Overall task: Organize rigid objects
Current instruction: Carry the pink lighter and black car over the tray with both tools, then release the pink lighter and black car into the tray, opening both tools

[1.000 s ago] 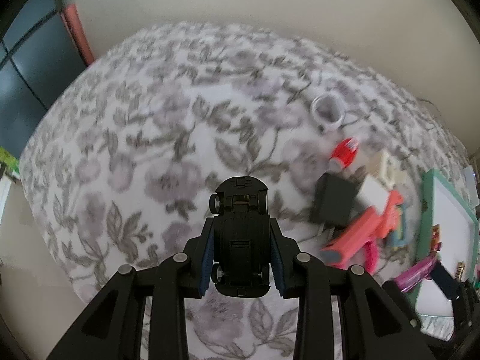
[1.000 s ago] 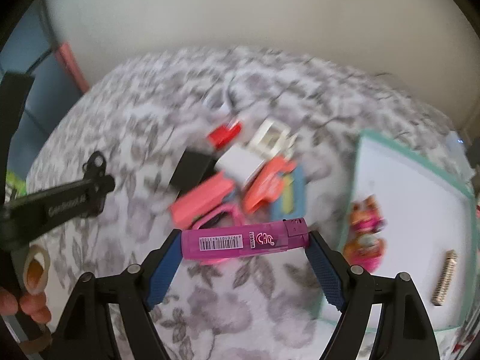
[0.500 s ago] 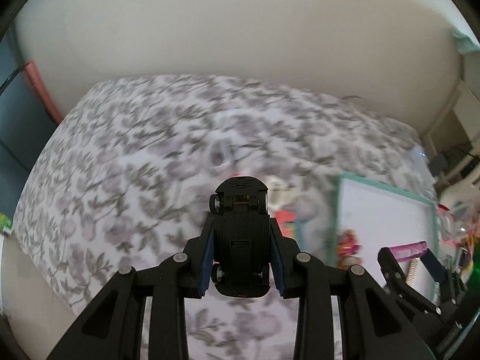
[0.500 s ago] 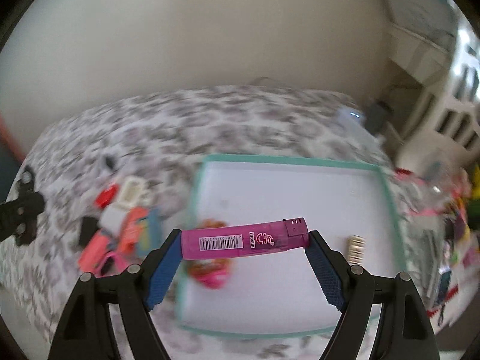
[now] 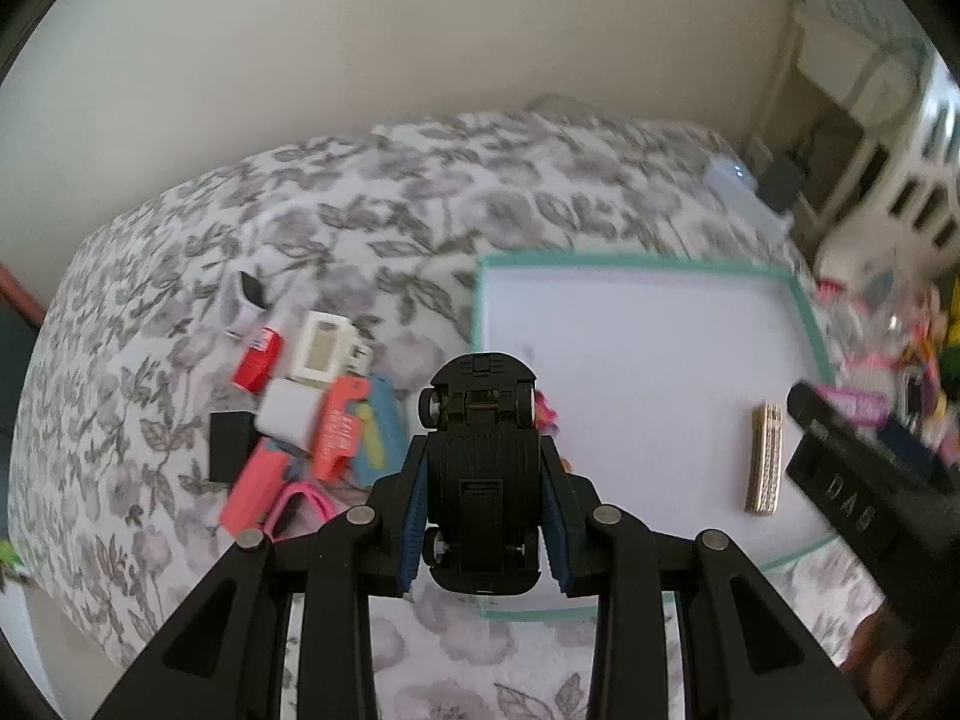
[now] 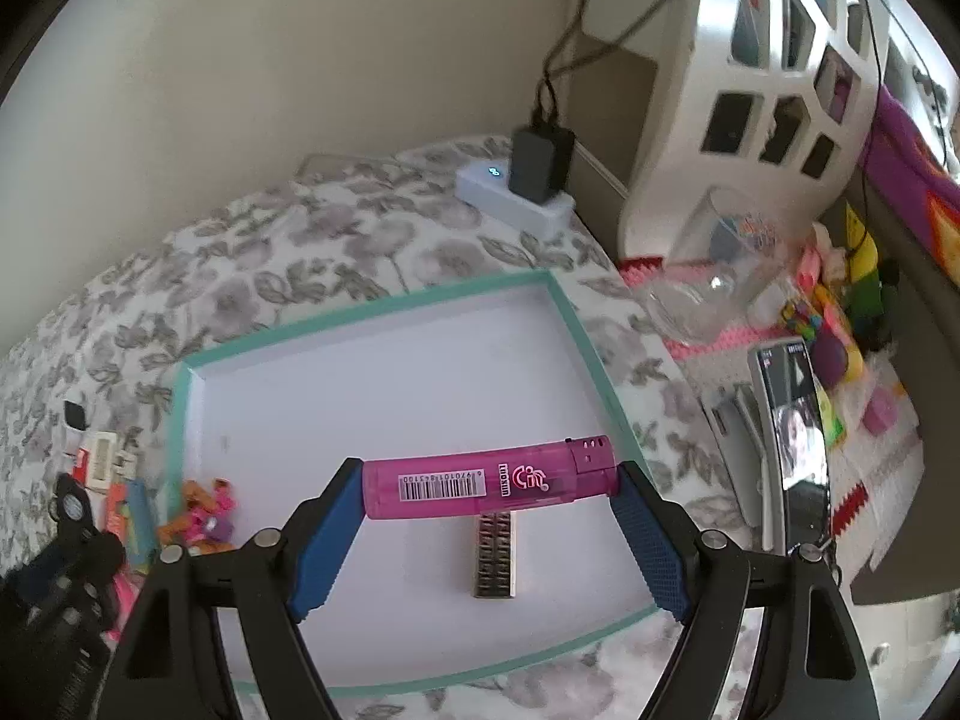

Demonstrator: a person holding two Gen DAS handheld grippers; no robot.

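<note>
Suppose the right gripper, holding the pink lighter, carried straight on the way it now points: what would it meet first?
Probably the white floor of the teal-rimmed tray. The right gripper points steeply down over it, shut on the pink lighter. The small studded bar lies just below the lighter and might be struck first; depth is unclear.

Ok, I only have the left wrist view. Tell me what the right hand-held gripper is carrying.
Observer: The right hand-held gripper is shut on a pink lighter, gripped end to end, barcode facing the camera.
Operator: Say what is under it.
Observer: The teal-rimmed tray. In the right wrist view a studded bar on the tray floor shows just below the lighter.
Operator: Report what the toy car hides from me in the tray.
Observer: A pile of small colourful pieces, lying against the tray's left wall.
</note>
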